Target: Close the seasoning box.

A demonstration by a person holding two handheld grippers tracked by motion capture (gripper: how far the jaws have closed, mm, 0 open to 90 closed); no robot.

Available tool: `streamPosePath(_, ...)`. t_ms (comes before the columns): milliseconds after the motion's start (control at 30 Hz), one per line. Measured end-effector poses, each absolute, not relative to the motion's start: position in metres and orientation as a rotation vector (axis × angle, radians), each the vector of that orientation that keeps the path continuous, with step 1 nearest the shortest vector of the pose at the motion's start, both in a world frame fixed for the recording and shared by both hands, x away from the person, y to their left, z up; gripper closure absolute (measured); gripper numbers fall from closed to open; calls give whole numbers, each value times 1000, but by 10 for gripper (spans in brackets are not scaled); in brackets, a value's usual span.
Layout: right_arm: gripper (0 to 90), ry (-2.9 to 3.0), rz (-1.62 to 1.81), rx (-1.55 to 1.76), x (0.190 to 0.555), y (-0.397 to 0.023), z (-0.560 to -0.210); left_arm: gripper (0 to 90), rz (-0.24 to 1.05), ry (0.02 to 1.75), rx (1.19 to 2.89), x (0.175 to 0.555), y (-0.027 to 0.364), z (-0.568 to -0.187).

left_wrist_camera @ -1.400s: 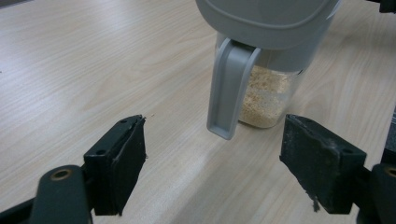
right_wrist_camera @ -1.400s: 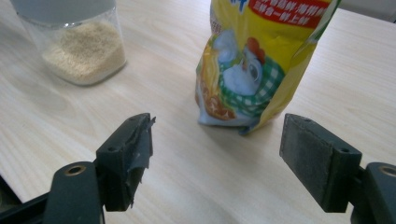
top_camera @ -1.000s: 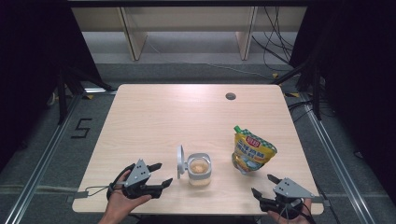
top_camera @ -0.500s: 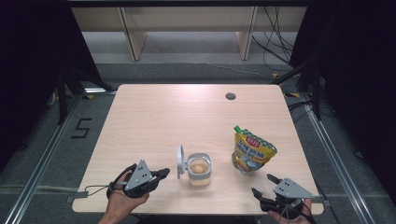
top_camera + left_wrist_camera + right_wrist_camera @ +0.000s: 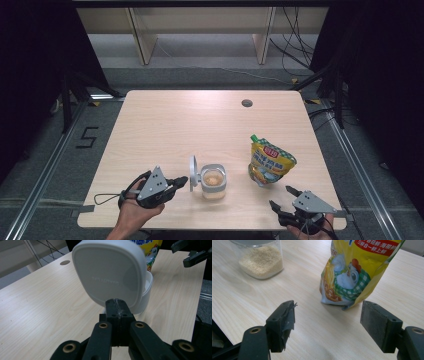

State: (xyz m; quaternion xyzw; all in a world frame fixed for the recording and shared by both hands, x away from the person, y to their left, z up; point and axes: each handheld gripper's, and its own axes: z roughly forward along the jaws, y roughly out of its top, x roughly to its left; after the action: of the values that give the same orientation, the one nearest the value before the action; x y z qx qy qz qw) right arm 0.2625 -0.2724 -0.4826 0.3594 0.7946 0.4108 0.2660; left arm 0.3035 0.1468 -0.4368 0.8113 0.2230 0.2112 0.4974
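Observation:
A clear jar [image 5: 213, 181] of pale grains stands near the table's front edge, its white lid [image 5: 193, 173] flipped up on the left side. My left gripper [image 5: 182, 180] is shut with nothing between its jaws, and its tips are just short of the lid. In the left gripper view the closed jaws [image 5: 117, 307] sit right before the lid [image 5: 110, 272]. A yellow pouch [image 5: 270, 161] stands to the right of the jar. My right gripper [image 5: 281, 196] is open near the front right corner. In the right gripper view the open jaws [image 5: 328, 317] frame the pouch's [image 5: 352, 272] base from a short distance.
The wooden table [image 5: 190, 125] has a round cable hole [image 5: 246, 103] at the back right. Behind the table are shelving legs and loose cables on the floor. Metal rails run along both sides of the table.
My left gripper's jaws have closed together, and the hand has lifted slightly and edged toward the upright lid. The right gripper, jar and pouch have stayed put.

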Motion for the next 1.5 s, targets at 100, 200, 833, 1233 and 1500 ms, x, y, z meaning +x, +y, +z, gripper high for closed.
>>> streamPosePath(100,290,2151,1110,982,262,-272,-483,892,513,520,1971,305,144,-434)
streamPosePath(200,290,2139,1105,951,263,-272,-482,892,509,511,1974,305,140,-432)
streamPosePath(833,289,2151,1106,965,261,-269,-483,884,488,471,1987,308,121,-431)
streamPosePath(1233,289,2148,1092,944,262,-270,-483,563,414,546,1935,307,145,-436)
streamPosePath(1500,289,2149,1088,941,262,-269,-483,291,416,659,1919,308,156,-452)
